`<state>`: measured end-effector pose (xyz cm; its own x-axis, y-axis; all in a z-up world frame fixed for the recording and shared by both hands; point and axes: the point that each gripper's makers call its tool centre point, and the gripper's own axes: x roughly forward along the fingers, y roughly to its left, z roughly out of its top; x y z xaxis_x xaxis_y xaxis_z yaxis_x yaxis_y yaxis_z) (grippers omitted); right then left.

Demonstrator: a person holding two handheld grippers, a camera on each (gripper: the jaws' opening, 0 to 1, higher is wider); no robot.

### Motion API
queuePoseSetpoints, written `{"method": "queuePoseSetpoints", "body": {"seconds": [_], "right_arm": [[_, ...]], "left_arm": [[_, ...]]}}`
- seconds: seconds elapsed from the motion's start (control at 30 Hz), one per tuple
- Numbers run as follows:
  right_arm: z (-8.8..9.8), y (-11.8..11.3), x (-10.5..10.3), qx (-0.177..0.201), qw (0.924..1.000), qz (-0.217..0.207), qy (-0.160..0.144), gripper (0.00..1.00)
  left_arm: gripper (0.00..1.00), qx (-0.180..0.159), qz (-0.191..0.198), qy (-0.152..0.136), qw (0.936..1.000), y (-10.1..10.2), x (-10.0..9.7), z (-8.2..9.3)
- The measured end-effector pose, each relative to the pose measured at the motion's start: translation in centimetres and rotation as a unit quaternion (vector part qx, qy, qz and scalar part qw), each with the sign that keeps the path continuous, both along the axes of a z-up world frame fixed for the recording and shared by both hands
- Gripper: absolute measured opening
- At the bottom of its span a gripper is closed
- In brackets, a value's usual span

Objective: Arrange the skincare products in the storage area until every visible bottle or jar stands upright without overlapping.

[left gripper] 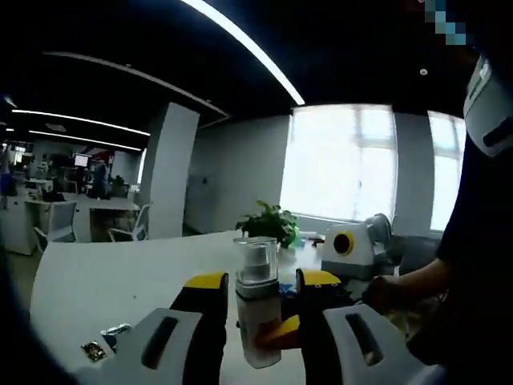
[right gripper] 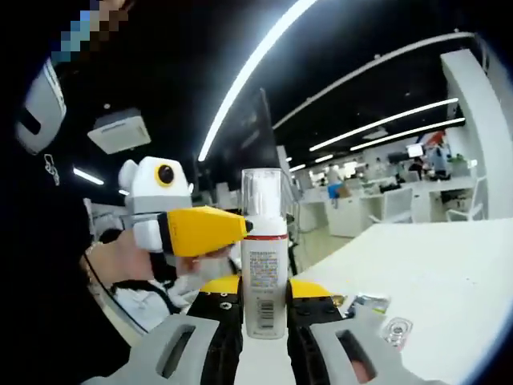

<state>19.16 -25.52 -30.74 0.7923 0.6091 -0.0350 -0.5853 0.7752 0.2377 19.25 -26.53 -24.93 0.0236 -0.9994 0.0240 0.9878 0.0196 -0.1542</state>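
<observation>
A white pump bottle (left gripper: 258,317) with a clear cap is held upright above the white table (left gripper: 104,281). My right gripper (right gripper: 264,290) is shut on the bottle (right gripper: 264,273) low on its body. The right gripper's white body (left gripper: 353,247) comes in from the right of the left gripper view, with an orange jaw tip against the bottle. My left gripper (left gripper: 260,281) brackets the bottle's upper part, with a narrow gap on each side. In the right gripper view the left gripper's yellow jaw reaches the bottle's shoulder from the left.
Small foil packets (left gripper: 103,345) lie on the table near the left gripper, and others (right gripper: 377,306) lie beside the right one. A potted plant (left gripper: 270,221) stands at the table's far edge. A person's hand (right gripper: 128,258) holds the left gripper. Office desks stand beyond.
</observation>
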Motion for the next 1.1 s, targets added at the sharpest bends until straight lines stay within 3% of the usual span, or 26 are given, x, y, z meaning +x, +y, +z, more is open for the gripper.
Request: {"method": "queuePoseSetpoints", "body": {"seconds": [0.07,0.2,0.23,0.3,0.33,0.43,0.57,0.97,1.1], "right_arm": [[0.2,0.2,-0.7,0.017,0.9995,0.026,0.001,0.12],[0.3,1.8,-2.5,0.034,0.994,0.104,0.01,0.12],[0.3,1.8,-2.4,0.027,0.9946,0.1,0.005,0.12],[0.0,2.8,-3.5,0.017,0.99,0.14,0.01,0.12],[0.1,2.8,-3.2,0.012,0.991,0.133,0.006,0.12],[0.1,3.8,-4.1,0.012,0.9854,0.17,0.007,0.12],[0.0,4.6,-4.9,0.007,0.9793,0.202,0.005,0.12],[-0.2,4.1,-4.2,-0.004,0.9814,0.192,0.002,0.12],[-0.4,3.9,-4.0,-0.038,0.983,0.18,-0.005,0.13]], "left_arm": [[0.29,0.009,-0.026,-0.013,0.9995,0.4,-0.7,-0.2],[0.31,0.012,-0.106,0.025,0.994,1.1,-2.3,-0.7],[0.3,0.015,-0.113,0.022,0.9932,1.2,-2.5,-0.9],[0.3,0.021,-0.123,0.018,0.992,1.3,-2.8,-1.2],[0.29,0.026,-0.138,0.019,0.99,1.4,-3.3,-1.4],[0.27,0.043,-0.173,0.013,0.9838,1.7,-4.5,-2.1],[0.23,0.04,-0.185,0.014,0.9817,1.8,-5.0,-2.0],[0.19,0.046,-0.172,0.013,0.9839,1.8,-4.6,-2.1],[0.19,0.056,-0.162,0.009,0.9851,1.7,-4.3,-2.5]]}}
